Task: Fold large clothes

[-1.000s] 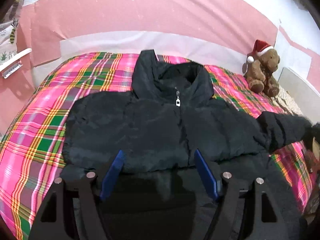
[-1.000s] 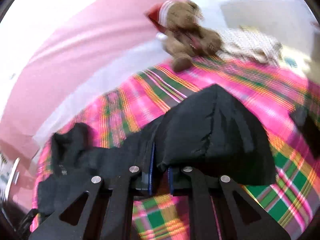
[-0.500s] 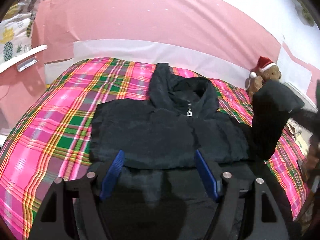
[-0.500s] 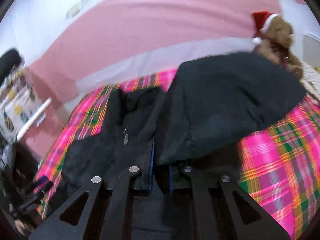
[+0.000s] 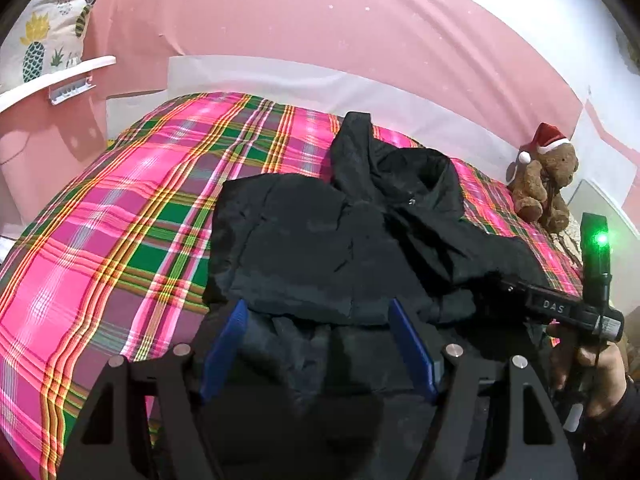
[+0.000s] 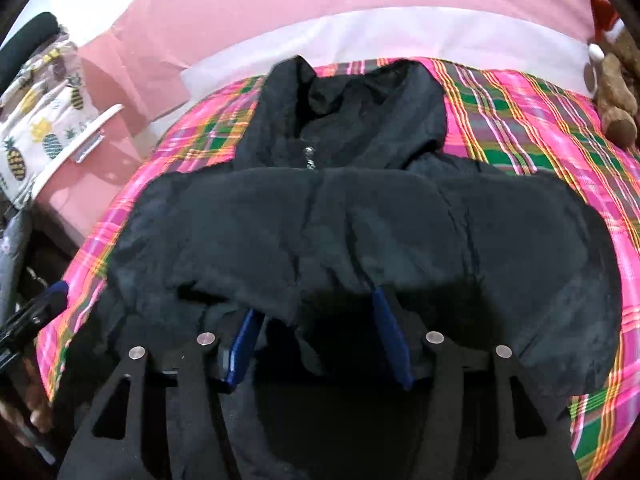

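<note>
Black hooded jacket (image 6: 320, 224): lay spread front-up across the plaid bed (image 5: 132, 216), hood toward the pink wall, zip pull just below the collar. One sleeve folded in over the chest, cuff end draped right at the right tongs; lower hem bunched in shadow nearest both tongs.

Right tongs (image 6: 316, 344): jaws just opened, blue pads standing apart on either side of the sleeve's edge, pressing on nothing. Sleeve judged released onto the jacket's chest.

Left tongs (image 5: 316, 344): jaws wide, hovering over the hem on the jacket's near side, empty.

Teddy bear (image 5: 540, 184) in a red hat: on the bed beyond the jacket's shoulder, well apart from it.

Handling, as judged: padded, soft, bulky, light for its bulk; shell smooth and likely slippery, so folds may spring back or slide. No stiffness to hold a crease. Best taken by pinching a seam or edge, at cuff, shoulder seam or hem corner, rather than the puffy middle.
</note>
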